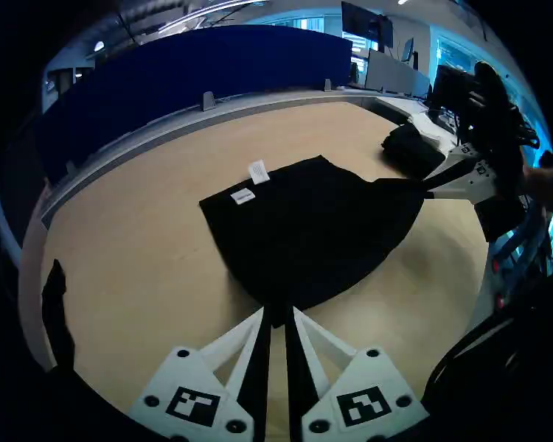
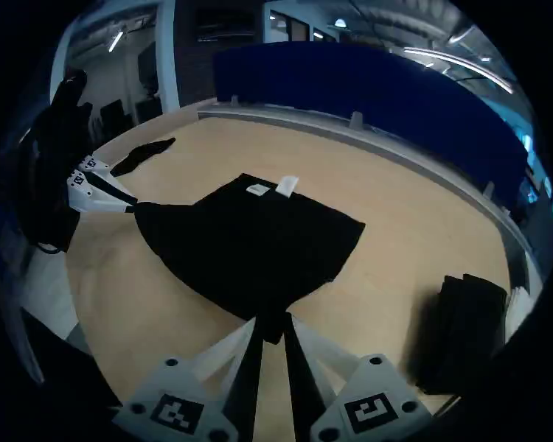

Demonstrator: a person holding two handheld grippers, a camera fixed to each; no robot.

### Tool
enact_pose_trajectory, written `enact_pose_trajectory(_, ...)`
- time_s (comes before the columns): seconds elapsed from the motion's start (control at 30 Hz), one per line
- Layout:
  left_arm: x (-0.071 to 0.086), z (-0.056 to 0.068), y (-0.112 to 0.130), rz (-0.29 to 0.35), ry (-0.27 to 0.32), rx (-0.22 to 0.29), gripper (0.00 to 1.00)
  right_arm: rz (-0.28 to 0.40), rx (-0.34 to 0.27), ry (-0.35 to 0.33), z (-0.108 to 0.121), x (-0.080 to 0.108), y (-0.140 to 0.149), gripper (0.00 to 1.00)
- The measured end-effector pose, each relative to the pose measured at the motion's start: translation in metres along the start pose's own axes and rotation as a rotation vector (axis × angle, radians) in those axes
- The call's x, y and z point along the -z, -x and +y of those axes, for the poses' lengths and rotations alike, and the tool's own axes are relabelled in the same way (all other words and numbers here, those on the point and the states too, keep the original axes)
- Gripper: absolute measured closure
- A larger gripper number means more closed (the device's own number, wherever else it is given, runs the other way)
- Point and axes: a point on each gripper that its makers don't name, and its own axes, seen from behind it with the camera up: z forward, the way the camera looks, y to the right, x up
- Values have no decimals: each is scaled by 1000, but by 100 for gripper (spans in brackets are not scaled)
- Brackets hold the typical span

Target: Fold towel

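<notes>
Left tool [image 1: 276, 318]: both fingers are clenched on the near corner of the black towel [image 1: 313, 221], and the cloth comes to a point between the tips. Right tool [image 2: 273, 328]: clenched in the same way on its own corner. In the left gripper view I see it at the right side, with the cloth drawn out toward it.

The towel lies spread on the light wooden worktop [image 1: 129, 243], mostly flat, its 2 held corners pulled outward. 2 white labels [image 1: 259, 171] show at its far edge.

A stack of folded dark cloth [image 2: 461, 331] sits on the worktop, apart from the towel. A blue partition [image 1: 203, 66] runs behind the worktop. A small dark item [image 2: 147, 153] lies near the far edge, possibly another cloth.
</notes>
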Motion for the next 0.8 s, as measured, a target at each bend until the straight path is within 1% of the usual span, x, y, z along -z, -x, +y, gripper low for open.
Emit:
enact_pose_trajectory(0.33, 38, 13, -9, 11, 2, 42, 88, 13, -15, -3, -9, 36, -20, 80)
enact_pose_trajectory(0.5, 52, 17, -13, 18, 1, 50, 88, 10, -18, -14, -16, 49, -23, 81)
enact_pose_trajectory(0.6, 57, 16, -17, 26, -2, 51, 88, 8, -26, -20, -19, 53, -24, 81)
enact_pose_trajectory(0.8, 55, 11, -19, 28, -12, 64, 88, 0, -34, -27, -20, 49, -21, 81)
